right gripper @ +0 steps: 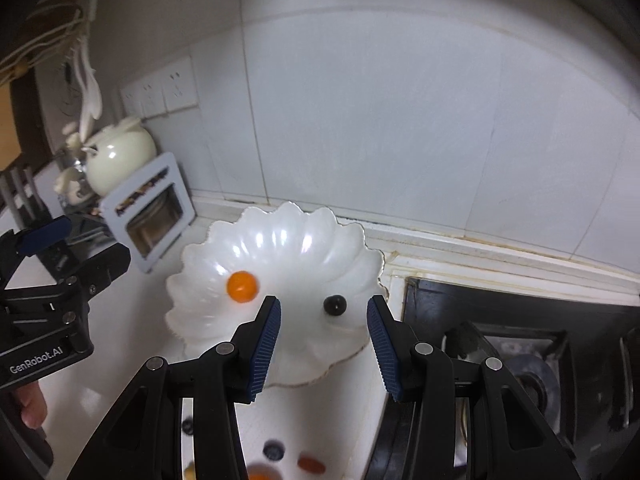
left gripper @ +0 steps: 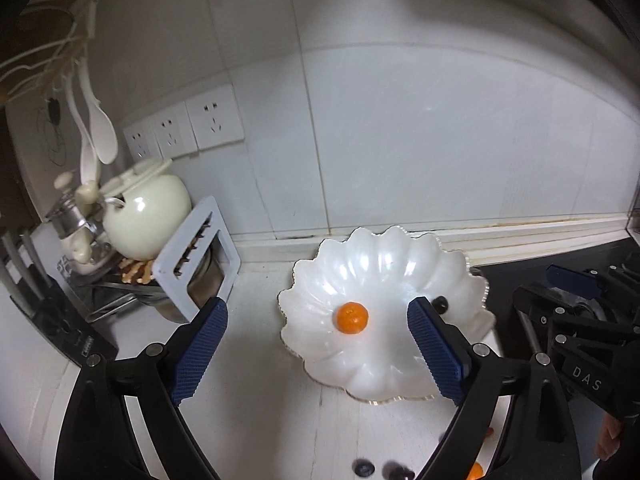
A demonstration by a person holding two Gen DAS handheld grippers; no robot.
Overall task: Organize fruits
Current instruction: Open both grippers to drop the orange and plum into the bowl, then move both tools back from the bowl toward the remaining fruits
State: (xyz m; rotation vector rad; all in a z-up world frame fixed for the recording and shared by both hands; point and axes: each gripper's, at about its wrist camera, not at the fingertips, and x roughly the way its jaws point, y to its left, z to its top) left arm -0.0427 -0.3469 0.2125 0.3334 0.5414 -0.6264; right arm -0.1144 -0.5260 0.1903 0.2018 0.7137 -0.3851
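A white shell-shaped plate (left gripper: pixel 384 376) (right gripper: pixel 216 320) sits on the white counter. A small orange fruit (left gripper: pixel 351 317) (right gripper: pixel 241 286) lies in it. A dark blueberry (right gripper: pixel 335 305) lies in its right part; in the left wrist view it (left gripper: pixel 441 303) peeks from behind my right finger. My left gripper (left gripper: pixel 318 346) is open and empty above the plate's near left side. My right gripper (right gripper: pixel 324 344) is open and empty, above the near rim by the blueberry. Loose blueberries (left gripper: pixel 364 468) (right gripper: pixel 274 450) and orange fruits (left gripper: pixel 475 472) (right gripper: pixel 311 464) lie on the counter near me.
A cream pot (left gripper: pixel 146 222) (right gripper: pixel 120 158), a white rack (left gripper: pixel 200 256) (right gripper: pixel 150 208) and hanging utensils (left gripper: pixel 98 128) crowd the left. Wall sockets (left gripper: pixel 184 128) are behind. A black stove (right gripper: pixel 520 352) lies right of the plate. The tiled wall (left gripper: pixel 440 140) stands close behind.
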